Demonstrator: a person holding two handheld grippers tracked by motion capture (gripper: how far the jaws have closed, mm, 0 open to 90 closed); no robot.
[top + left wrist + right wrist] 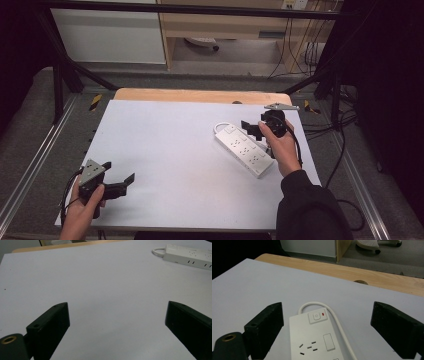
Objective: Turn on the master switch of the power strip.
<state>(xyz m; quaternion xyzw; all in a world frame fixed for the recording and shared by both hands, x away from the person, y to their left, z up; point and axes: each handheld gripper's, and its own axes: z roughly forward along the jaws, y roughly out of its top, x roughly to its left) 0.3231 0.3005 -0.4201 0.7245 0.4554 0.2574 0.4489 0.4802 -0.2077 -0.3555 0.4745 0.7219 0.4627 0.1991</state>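
While the right gripper (pixel 325 325) is hovering wide open, the white power strip (pixel 317 340) is lying between its fingers (pixel 265 327), switch end ahead, not yet gripped. Well off, the left gripper (pixel 121 176) is waiting open over the bare table (pixel 100 285). Grasping seems yet to come.

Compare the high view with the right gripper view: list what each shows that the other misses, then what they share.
High view alone: both of the person's hands, the left gripper held open over the near left of the white table, and the whole power strip with its rows of sockets.

Right gripper view alone: the strip's switch button with a small red mark beside it, lying between the open fingers.

Shared: the right gripper, the power strip, its looped white cord, the white table and its wooden far edge.
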